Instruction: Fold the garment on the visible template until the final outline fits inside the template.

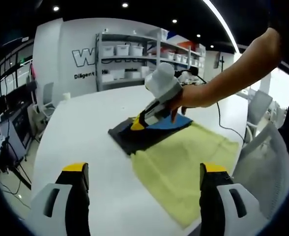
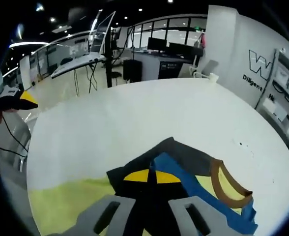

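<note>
The garment (image 1: 152, 133) lies on the white bench (image 1: 80, 132), partly on top of a pale yellow-green template (image 1: 184, 169) spread flat toward the near edge. The garment is dark grey to black with a blue panel (image 2: 193, 189) and a brown curved band (image 2: 228, 184) at one end. It is bunched and partly folded, and its dark part extends past the template edge onto the bare bench.

The right tool (image 1: 149, 117), held by a person's hand (image 1: 184, 101), has its yellow-tipped jaws closed together on the garment fabric; in the right gripper view the tips meet over the dark cloth (image 2: 152, 178). The left tool (image 1: 143, 183) hangs above the bench with its jaws spread wide apart and nothing between them.

The bench top is round-edged. A small white cup (image 1: 66, 96) stands far back on it. Behind are shelves with white bins (image 1: 130, 54), a wall with lettering, desks with monitors (image 2: 171, 46) and ceiling spotlights.
</note>
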The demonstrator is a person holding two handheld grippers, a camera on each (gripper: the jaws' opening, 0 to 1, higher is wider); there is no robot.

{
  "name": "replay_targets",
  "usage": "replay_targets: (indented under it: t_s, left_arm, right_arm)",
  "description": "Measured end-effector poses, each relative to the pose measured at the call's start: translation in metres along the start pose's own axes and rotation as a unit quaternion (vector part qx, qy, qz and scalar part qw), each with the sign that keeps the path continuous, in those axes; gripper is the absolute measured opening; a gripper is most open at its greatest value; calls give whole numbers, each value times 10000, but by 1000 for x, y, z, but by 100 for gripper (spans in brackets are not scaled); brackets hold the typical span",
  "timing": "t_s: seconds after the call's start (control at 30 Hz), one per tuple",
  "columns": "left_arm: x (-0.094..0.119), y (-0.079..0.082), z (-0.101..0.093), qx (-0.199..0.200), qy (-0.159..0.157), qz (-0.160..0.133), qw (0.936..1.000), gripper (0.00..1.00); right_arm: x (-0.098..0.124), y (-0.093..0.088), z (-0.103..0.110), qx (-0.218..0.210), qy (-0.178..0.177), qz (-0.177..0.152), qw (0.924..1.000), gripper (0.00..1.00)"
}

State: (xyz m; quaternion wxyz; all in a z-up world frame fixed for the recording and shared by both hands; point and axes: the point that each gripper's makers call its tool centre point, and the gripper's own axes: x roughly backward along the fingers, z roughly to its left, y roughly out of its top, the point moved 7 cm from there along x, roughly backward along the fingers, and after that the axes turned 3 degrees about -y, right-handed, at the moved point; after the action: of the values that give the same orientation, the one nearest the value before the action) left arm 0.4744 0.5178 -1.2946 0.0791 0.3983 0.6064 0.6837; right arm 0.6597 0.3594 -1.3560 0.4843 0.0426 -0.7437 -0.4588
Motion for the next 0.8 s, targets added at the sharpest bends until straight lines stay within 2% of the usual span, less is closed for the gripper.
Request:
replay_targets:
  t_s: [0.07,0.13,0.2,0.3,0.4,0.6,0.8]
  left_arm:
    - [1,-1,0,22,7,3,10000,91]
    - [2,-2,0,37,13,12,10000,91]
    - [2,-2,0,40,14,16,10000,91]
    - [0,0,-1,20,2,17,10000,91]
    - [-1,3,-1,6,-10,-12,10000,91]
    - [-8,5,-4,-40,-85,-22,10000,91]
    - [-11,8,-7,-45,-137,-33,9999,91]
  right_arm:
    - [-2,-5,7,-157,251,66,9995,0]
    - [-2,-6,10,-68,328,108,9994,0]
    - [-3,-5,16,-99,588,64,9982,1]
    - [2,0,17,-72,618,-74,9980,15]
    - [12,5,16,-228,763,-224,9966,22]
    - [29,1,7,-186,739,-381,9964,24]
    - [45,-5,-6,-238,617,-468,9967,33]
